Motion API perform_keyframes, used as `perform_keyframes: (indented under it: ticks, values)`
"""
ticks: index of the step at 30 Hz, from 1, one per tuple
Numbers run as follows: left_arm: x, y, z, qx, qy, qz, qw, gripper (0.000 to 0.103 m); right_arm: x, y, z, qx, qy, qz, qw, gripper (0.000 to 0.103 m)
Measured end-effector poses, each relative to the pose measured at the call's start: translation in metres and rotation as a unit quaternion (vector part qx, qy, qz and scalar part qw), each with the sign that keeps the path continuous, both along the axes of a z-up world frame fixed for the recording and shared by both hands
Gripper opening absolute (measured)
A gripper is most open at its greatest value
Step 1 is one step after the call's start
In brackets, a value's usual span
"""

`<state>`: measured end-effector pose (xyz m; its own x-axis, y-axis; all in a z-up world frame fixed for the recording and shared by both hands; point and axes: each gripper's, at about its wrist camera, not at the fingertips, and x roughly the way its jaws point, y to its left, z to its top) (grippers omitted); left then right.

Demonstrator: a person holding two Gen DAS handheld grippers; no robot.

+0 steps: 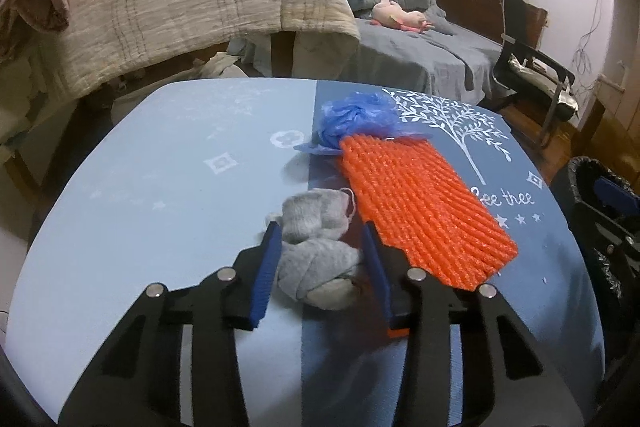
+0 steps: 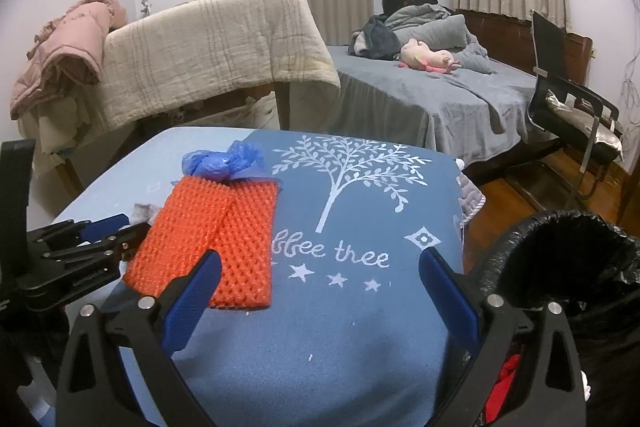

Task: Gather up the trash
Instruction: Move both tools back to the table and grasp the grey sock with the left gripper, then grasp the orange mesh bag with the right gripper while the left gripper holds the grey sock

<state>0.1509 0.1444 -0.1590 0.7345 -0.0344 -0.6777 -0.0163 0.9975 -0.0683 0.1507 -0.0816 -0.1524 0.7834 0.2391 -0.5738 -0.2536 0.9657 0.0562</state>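
Left wrist view is showing your left gripper [image 1: 324, 247] standing apart around the grey sock [image 1: 316, 247], not clamping. Its right finger [image 1: 376, 267] is touching the orange foam net [image 1: 420, 211], so closing is risking to drag it too. Your right gripper [image 2: 320, 283] is hanging wide apart, holding nothing.

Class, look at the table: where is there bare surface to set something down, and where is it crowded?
Bare: the light-blue half left of the grey rag, and the dark-blue part around the tree print, right of the orange mesh. Crowded: the middle, where rag, mesh and blue bag cluster.
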Motion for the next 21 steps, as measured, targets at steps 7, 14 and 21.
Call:
perform_keyframes:
  ticks: [7,14,21]
  values:
    - [-0.010,0.005,0.007,-0.015,-0.015,0.018,0.9996,0.031,-0.001,0.001,0.004,0.001,-0.005,0.002,1.000,0.097]
    - [-0.026,0.019,0.019,-0.018,-0.032,0.046,0.9982,0.030,-0.002,0.005,0.008,0.004,-0.007,0.010,1.000,0.097]
    - [-0.034,0.033,0.023,0.006,-0.041,0.061,0.9973,0.030,-0.001,0.022,0.009,0.013,0.000,0.029,0.999,0.094]
